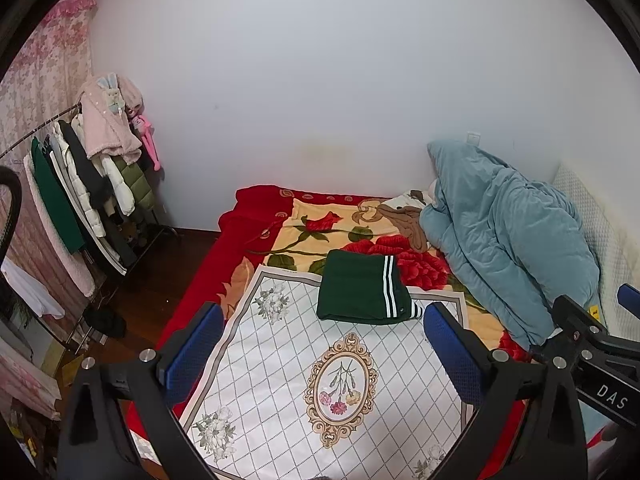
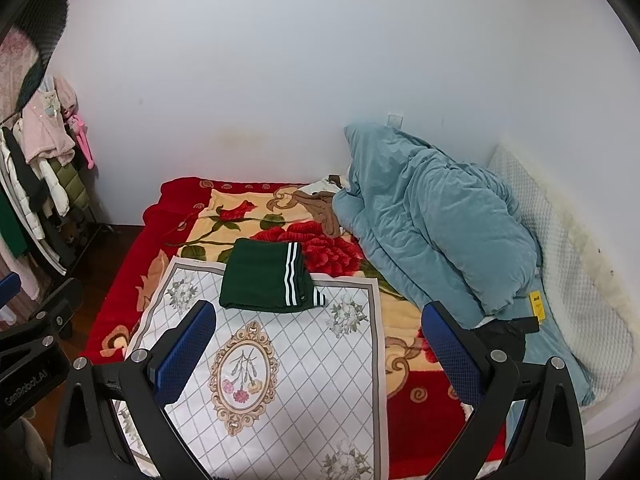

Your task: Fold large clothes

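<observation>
A dark green garment with white stripes (image 1: 362, 290) lies folded into a flat rectangle at the far edge of a white floral cloth (image 1: 280, 364) spread on the bed. It also shows in the right wrist view (image 2: 266, 282), on the same cloth (image 2: 304, 392). My left gripper (image 1: 320, 344) is open and empty, held above the cloth, short of the garment. My right gripper (image 2: 318, 340) is open and empty too, above the cloth. The right gripper's body shows at the right edge of the left wrist view (image 1: 592, 344).
A red floral blanket (image 1: 256, 216) covers the bed. A bunched blue quilt (image 2: 436, 220) lies at the right against a white padded headboard (image 2: 560, 248). A brown garment (image 2: 320, 208) lies by the quilt. A clothes rack (image 1: 88, 184) with hanging coats stands left, over a dark wooden floor (image 1: 160, 280).
</observation>
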`<state>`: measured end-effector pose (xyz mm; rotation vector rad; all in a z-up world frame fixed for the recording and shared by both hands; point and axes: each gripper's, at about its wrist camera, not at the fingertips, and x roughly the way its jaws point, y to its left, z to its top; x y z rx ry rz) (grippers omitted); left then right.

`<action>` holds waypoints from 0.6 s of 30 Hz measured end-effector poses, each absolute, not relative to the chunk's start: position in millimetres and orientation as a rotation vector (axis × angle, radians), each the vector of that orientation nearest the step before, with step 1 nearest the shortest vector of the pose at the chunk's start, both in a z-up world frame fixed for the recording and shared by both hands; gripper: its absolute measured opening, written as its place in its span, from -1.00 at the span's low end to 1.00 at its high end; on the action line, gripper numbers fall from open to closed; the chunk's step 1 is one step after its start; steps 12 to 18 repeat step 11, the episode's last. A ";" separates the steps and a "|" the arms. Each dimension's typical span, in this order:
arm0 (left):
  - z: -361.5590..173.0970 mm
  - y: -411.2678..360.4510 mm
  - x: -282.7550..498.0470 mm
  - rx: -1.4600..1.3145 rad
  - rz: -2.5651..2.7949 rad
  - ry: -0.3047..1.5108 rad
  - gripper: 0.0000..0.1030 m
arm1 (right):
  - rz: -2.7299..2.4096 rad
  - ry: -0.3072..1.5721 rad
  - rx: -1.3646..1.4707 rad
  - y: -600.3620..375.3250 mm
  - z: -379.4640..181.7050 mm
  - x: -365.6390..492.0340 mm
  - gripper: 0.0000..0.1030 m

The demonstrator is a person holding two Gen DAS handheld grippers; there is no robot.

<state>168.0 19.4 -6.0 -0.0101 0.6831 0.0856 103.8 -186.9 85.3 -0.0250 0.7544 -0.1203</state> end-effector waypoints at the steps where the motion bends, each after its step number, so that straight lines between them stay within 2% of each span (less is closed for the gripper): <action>1: -5.0 20.6 166.3 -0.010 0.085 0.682 0.99 | -0.121 0.754 -0.025 -186.9 86.4 103.0 1.00; 18: -5.3 19.9 165.5 -0.012 0.080 0.684 0.98 | -0.125 0.754 -0.025 -187.2 87.4 101.1 1.00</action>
